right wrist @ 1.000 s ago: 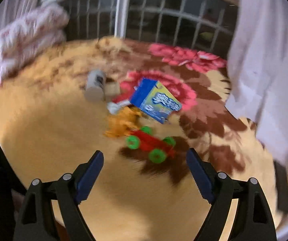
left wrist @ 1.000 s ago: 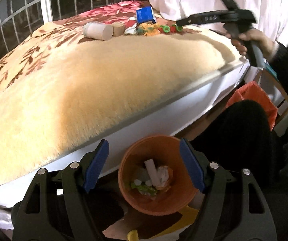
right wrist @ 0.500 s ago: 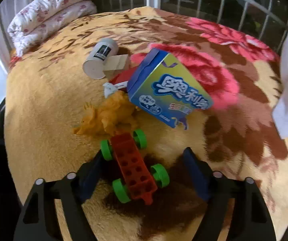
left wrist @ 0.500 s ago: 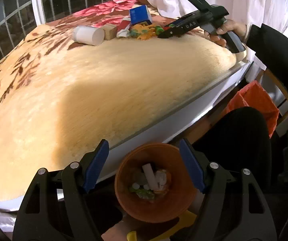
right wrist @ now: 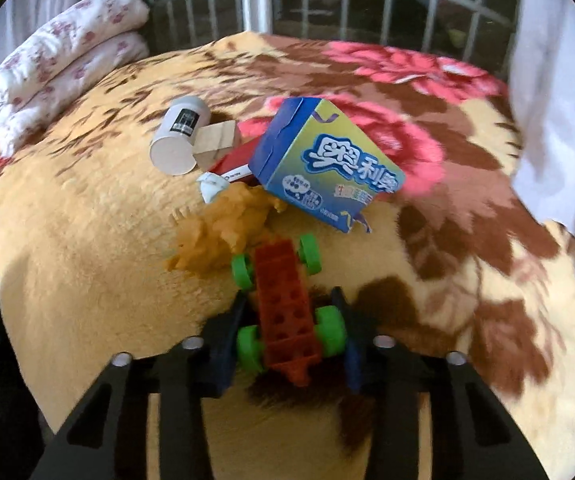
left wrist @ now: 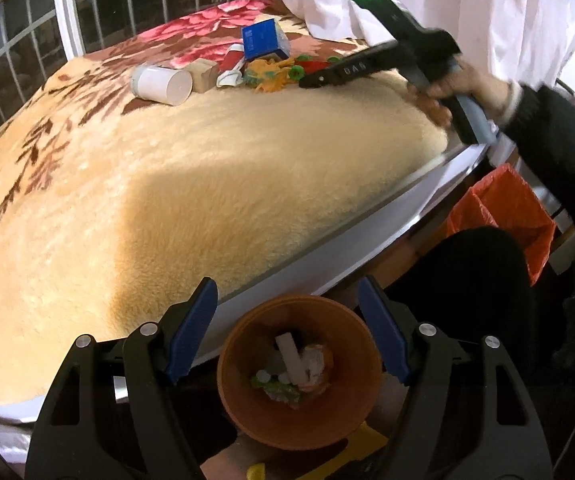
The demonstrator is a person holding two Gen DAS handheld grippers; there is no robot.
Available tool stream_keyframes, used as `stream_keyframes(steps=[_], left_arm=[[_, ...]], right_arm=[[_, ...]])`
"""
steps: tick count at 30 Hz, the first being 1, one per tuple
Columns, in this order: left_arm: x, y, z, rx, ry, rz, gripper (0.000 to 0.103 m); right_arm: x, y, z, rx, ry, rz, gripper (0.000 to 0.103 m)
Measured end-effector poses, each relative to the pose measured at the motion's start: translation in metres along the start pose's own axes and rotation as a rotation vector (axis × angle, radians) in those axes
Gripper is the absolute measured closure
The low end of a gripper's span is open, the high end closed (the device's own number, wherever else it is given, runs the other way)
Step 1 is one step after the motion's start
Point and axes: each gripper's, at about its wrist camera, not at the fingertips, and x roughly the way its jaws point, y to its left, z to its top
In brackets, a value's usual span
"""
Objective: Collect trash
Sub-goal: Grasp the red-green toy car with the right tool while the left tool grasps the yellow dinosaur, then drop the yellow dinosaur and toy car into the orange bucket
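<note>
A red brick toy car [right wrist: 283,304] with green wheels lies on the plush floral blanket [right wrist: 87,248]. My right gripper [right wrist: 290,296] straddles its rear; the jaws are closing and the blue pads touch the rear wheels. Just beyond lie an orange dinosaur toy [right wrist: 223,236], a blue biscuit box [right wrist: 323,172], a white tube [right wrist: 179,140], a cardboard piece [right wrist: 217,140] and a crumpled white wrapper [right wrist: 211,188]. My left gripper [left wrist: 287,284] hangs open over an orange bin [left wrist: 247,400] holding scraps. In the left wrist view the right gripper [left wrist: 319,76] reaches into the pile.
The bin stands on the floor against the bed's white side [left wrist: 327,256]. An orange plastic bag [left wrist: 503,208] sits right of the bed. Folded floral bedding [right wrist: 59,64] lies far left. A barred window [right wrist: 367,4] and a white curtain [right wrist: 559,100] border the bed.
The right gripper has dropped onto the pile and its jaws have narrowed from wide open to touching the toy car's rear wheels. The left gripper stays open over the bin.
</note>
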Motion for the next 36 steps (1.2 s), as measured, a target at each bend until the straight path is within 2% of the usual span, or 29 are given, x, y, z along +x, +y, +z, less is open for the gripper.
stream_keyframes(steps=[4, 9, 13, 14, 17, 20, 25, 27, 28, 29, 30, 32, 36], left_arm=[[-0.001, 0.005, 0.008, -0.046, -0.017, 0.001, 0.032], [-0.004, 0.013, 0.032, -0.1, -0.066, 0.024, 0.032], [0.011, 0.011, 0.075, -0.103, -0.127, 0.084, 0.031], [0.018, 0.008, 0.086, -0.095, -0.131, 0.085, 0.025], [0.043, 0.0, 0.121, -0.093, -0.147, 0.11, 0.023], [0.072, -0.003, 0.152, -0.114, -0.119, 0.108, 0.023], [0.118, 0.013, 0.185, -0.263, -0.047, 0.09, 0.023], [0.134, 0.018, 0.194, -0.302, -0.027, 0.11, 0.023], [0.142, 0.02, 0.198, -0.319, -0.008, 0.12, 0.024], [0.15, 0.024, 0.201, -0.344, 0.019, 0.118, 0.034], [0.158, 0.027, 0.204, -0.359, 0.041, 0.122, 0.039], [0.161, 0.031, 0.207, -0.366, 0.033, 0.112, 0.048], [0.154, 0.034, 0.202, -0.368, -0.004, 0.071, 0.049]], right_arm=[[-0.012, -0.001, -0.012, 0.107, -0.05, -0.022, 0.064], [-0.046, -0.004, -0.039, 0.247, -0.168, -0.023, 0.064], [-0.073, -0.005, -0.076, 0.371, -0.253, -0.101, 0.064], [-0.078, -0.005, -0.086, 0.407, -0.267, -0.122, 0.064], [-0.09, -0.002, -0.116, 0.489, -0.3, -0.156, 0.064], [-0.106, 0.008, -0.138, 0.507, -0.327, -0.192, 0.064], [-0.118, 0.011, -0.158, 0.543, -0.341, -0.197, 0.064], [-0.116, 0.011, -0.161, 0.55, -0.336, -0.188, 0.064], [-0.113, 0.011, -0.161, 0.549, -0.332, -0.184, 0.064], [-0.112, 0.012, -0.161, 0.549, -0.33, -0.182, 0.064], [-0.109, 0.013, -0.16, 0.546, -0.325, -0.176, 0.064], [-0.104, 0.014, -0.159, 0.545, -0.321, -0.175, 0.064], [-0.104, 0.017, -0.159, 0.558, -0.324, -0.178, 0.064]])
